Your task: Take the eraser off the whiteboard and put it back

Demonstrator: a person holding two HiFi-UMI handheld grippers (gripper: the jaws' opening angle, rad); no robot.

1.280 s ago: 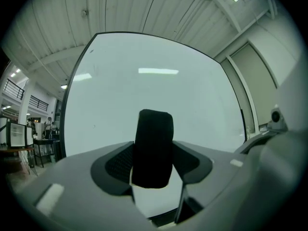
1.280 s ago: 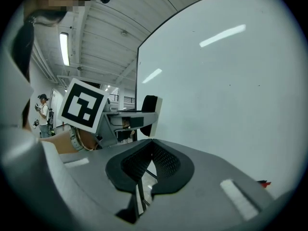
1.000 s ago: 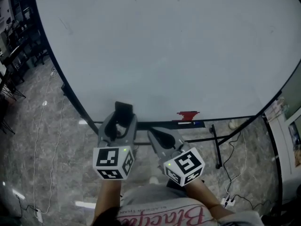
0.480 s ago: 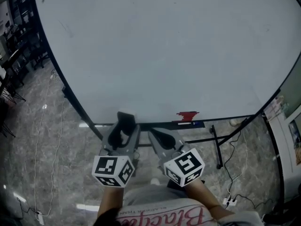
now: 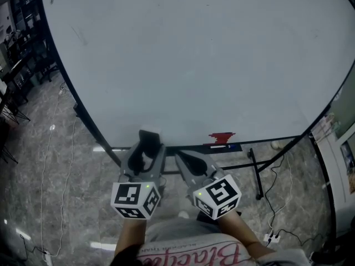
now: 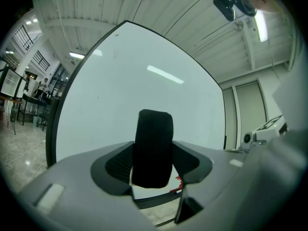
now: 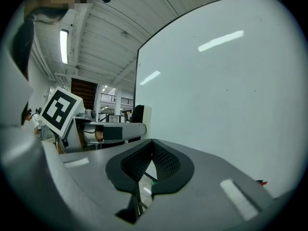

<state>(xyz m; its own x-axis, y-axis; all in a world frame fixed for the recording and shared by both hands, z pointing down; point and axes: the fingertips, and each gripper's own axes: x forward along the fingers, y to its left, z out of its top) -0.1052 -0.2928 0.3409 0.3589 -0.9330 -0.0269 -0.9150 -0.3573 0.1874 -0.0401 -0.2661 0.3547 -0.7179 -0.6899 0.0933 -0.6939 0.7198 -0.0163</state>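
A black eraser (image 5: 148,139) stands upright between the jaws of my left gripper (image 5: 145,151), which is shut on it just below the lower edge of the whiteboard (image 5: 194,54). In the left gripper view the eraser (image 6: 153,148) fills the gap between the pads, with the whiteboard (image 6: 144,90) behind it. My right gripper (image 5: 181,159) hovers beside the left one, shut with nothing held; its pads meet (image 7: 150,160). From the right gripper view the eraser (image 7: 138,114) shows at the left, beside the whiteboard (image 7: 226,90).
A red mark (image 5: 222,137) sits at the board's bottom edge above the tray (image 5: 224,146). The stand's legs (image 5: 254,170) and cables run over the marble floor, with a power strip (image 5: 269,237) at the right. Desks and chairs (image 5: 14,65) stand far left.
The left gripper with the eraser has drawn back and down from the board, toward the person. The right gripper has stayed in place.
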